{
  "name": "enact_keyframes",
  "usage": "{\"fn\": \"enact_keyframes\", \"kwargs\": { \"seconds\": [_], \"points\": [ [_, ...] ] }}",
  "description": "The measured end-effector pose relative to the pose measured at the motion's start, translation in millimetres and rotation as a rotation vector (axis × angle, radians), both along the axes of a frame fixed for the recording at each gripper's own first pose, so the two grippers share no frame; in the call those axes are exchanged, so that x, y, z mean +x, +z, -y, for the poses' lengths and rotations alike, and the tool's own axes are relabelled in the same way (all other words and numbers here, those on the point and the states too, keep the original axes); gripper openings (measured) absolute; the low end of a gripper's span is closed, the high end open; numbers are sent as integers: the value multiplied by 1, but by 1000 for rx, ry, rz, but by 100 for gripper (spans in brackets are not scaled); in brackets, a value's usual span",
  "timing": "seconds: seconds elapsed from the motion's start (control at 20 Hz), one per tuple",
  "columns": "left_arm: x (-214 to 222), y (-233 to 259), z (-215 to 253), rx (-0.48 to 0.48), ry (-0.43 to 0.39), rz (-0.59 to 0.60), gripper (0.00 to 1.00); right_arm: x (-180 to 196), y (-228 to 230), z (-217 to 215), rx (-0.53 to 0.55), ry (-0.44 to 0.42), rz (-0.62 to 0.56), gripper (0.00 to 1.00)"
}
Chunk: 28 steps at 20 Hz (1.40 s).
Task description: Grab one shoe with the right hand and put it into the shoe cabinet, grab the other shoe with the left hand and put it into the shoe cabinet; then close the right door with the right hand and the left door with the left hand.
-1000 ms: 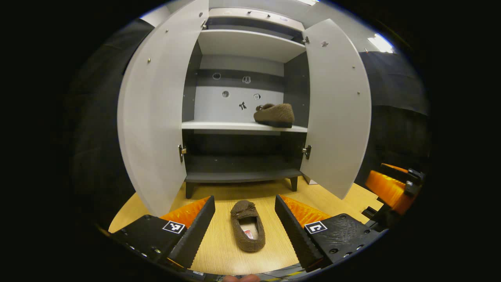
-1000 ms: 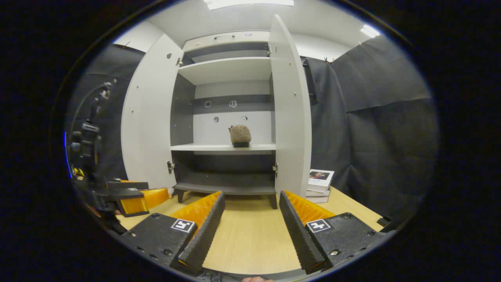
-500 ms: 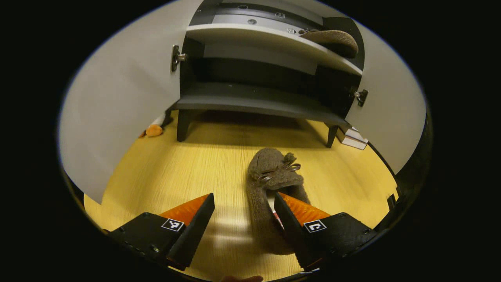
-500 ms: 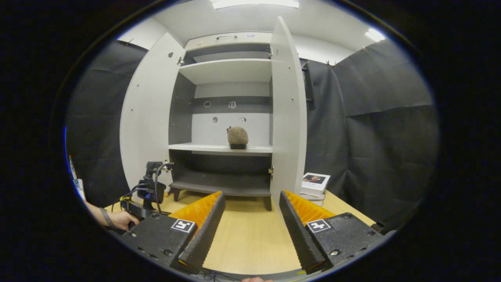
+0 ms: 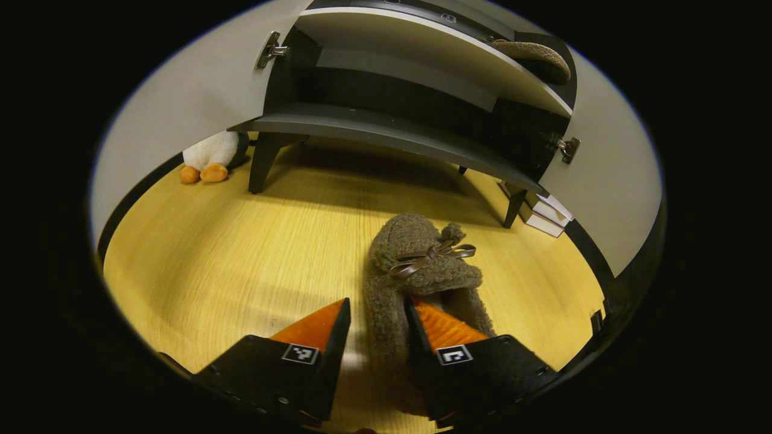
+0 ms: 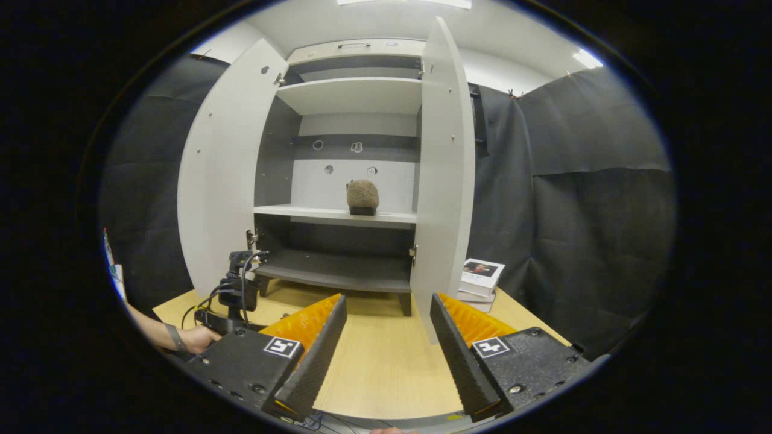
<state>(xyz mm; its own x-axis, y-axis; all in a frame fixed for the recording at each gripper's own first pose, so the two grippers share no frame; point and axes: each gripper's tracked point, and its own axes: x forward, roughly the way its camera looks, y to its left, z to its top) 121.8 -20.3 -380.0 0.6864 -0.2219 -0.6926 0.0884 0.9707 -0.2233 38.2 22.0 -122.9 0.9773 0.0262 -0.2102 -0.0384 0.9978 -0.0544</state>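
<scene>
A brown fuzzy shoe (image 5: 416, 265) with a bow lies on the wooden surface (image 5: 229, 259) in front of the cabinet, in the left gripper view. My left gripper (image 5: 379, 306) straddles its left side wall: one finger sits inside the shoe's opening and the other just outside, where a thin strip of wood still shows. The second shoe (image 6: 362, 196) stands on the cabinet's middle shelf (image 6: 313, 212), also visible as the shoe (image 5: 534, 54). Both doors, left (image 6: 217, 181) and right (image 6: 443, 181), hang wide. My right gripper (image 6: 386, 301) is open above the wood, holding nothing.
A plush toy (image 5: 211, 160) sits by the cabinet's left leg. A stack of books (image 6: 482, 278) lies right of the cabinet. A hand (image 6: 196, 339) holds the left gripper's body low at the left of the right gripper view. Black cloth walls stand on both sides.
The left gripper dropped from cabinet height to the shoe on the wood and narrowed its fingers around the shoe's side wall. The right gripper stayed nearly still and open.
</scene>
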Motion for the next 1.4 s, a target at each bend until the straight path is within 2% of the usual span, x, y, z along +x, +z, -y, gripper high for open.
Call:
{"fn": "enact_keyframes", "kwargs": {
  "seconds": [0.05, 0.1, 0.15, 0.2, 0.3, 0.45, 0.6, 0.75, 0.9, 0.95, 1.15, 1.3, 1.4],
  "points": [
    [3, 2, -1, 18, 18, 19, 58, 0, 0, -1, -5, 3, -2, 89],
    [6, -1, -8, 52, 41, 32, 25, 0, -1, -2, -9, 8, -4, 89],
    [8, 0, -9, 53, 50, 39, 14, 0, -1, -3, -10, 13, -5, 89],
    [7, 2, -9, 51, 61, 45, 6, 1, -1, -5, -11, 21, -9, 89],
    [2, 9, -10, 39, 76, 45, 1, 1, -2, -8, -13, 35, -14, 89],
    [-10, 56, -19, 85, 129, 124, 1, 1, 0, -14, -25, 55, -4, 89],
    [-21, 135, -16, 22, 175, 238, 0, 5, 1, -19, -41, 72, 11, 89],
    [-2, 214, -3, 16, 131, 342, 0, 6, 5, -29, -19, 101, 25, 90],
    [41, 284, 11, -16, 118, 463, 0, 5, 7, -32, -13, 115, 37, 90],
    [61, 298, 14, -4, 110, 470, 0, 5, 7, -33, -10, 118, 35, 90],
    [140, 328, 21, 31, 108, 414, 0, -2, 7, -28, -22, 105, 40, 90],
    [198, 351, 14, 77, 156, 410, 1, -5, 8, -20, -32, 84, 42, 90],
    [228, 348, 14, 74, 189, 343, 1, -6, 8, -17, -27, 74, 39, 90]
  ]
}}
